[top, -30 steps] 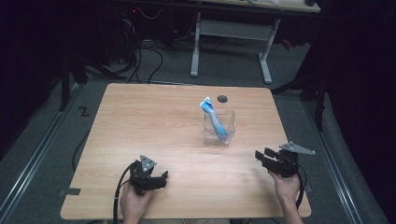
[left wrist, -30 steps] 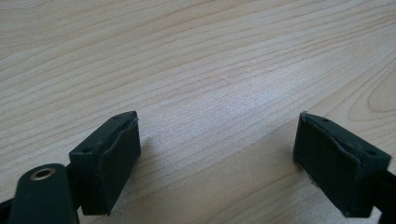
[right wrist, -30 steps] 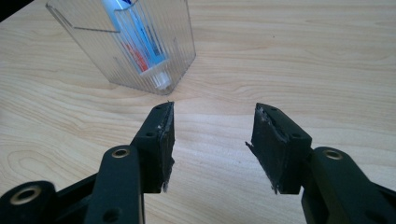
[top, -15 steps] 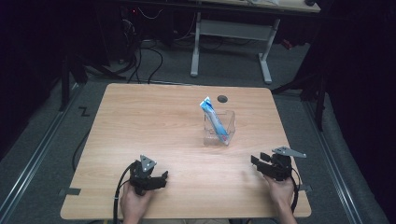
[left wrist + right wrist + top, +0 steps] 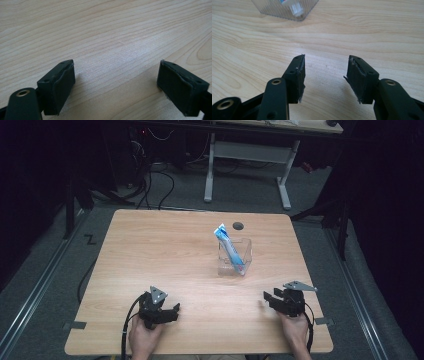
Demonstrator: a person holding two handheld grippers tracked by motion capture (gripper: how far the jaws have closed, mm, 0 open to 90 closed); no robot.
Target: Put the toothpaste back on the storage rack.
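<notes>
A clear plastic cup [image 5: 235, 256] stands right of the table's middle with a blue and white toothpaste tube [image 5: 229, 247] leaning in it, top end up and to the left. The cup's base [image 5: 287, 8] shows at the top of the right gripper view. My left gripper [image 5: 172, 312] rests low at the front left of the wooden table [image 5: 160, 250], jaws wide apart and empty [image 5: 115, 82]. My right gripper [image 5: 267, 300] sits at the front right, jaws apart over bare wood with nothing between them [image 5: 325, 75].
A dark round grommet hole [image 5: 238, 225] lies near the table's far edge, behind the cup. Cables trail from both grippers off the front edge. Beyond the table stands a white desk frame [image 5: 247, 165] on a dark floor.
My right gripper has come down and drawn left and nearer the front edge. The left gripper, the cup and the tube stay where they were.
</notes>
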